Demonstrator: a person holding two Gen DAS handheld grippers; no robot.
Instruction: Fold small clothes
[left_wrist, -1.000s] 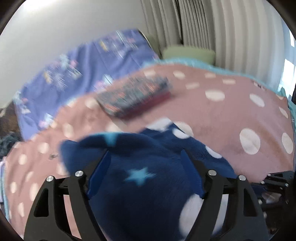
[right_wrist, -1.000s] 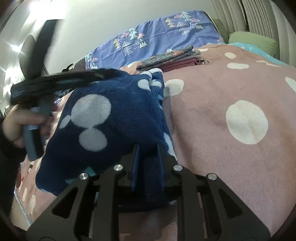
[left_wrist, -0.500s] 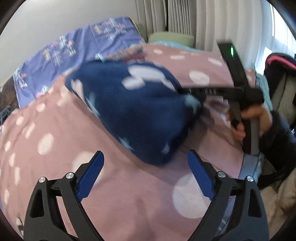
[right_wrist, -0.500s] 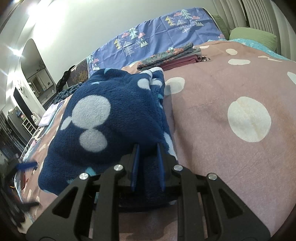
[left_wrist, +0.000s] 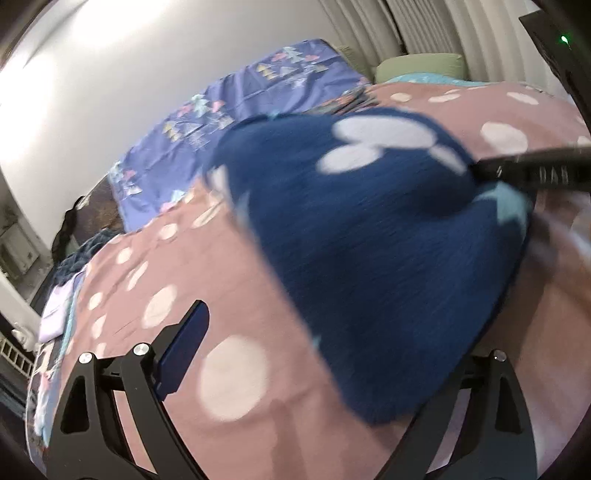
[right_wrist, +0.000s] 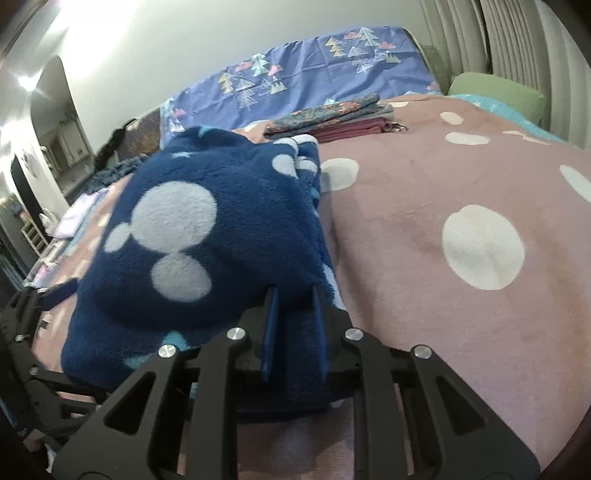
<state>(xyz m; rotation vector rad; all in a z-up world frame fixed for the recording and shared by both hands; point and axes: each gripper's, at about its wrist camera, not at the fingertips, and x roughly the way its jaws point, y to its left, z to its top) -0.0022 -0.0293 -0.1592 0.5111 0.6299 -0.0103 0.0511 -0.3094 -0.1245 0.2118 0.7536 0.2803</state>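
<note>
Navy fleece garment with pale dots and stars (left_wrist: 376, 236) lying bunched on pink polka-dot blanket (left_wrist: 229, 280), filling centre to 3 o'clock of left wrist view. Left gripper (left_wrist: 332, 347) spreading wide, holding nothing; left blue pad at 7 o'clock, right finger half hidden behind fleece.

Right wrist view: right gripper (right_wrist: 293, 325) pinching near edge of navy fleece garment (right_wrist: 207, 243) at 6 o'clock, pads nearly together. Stack of folded patterned clothes (right_wrist: 332, 118) sitting at 12 o'clock, well apart. Green pillow (right_wrist: 495, 92) showing at 2 o'clock.
</note>
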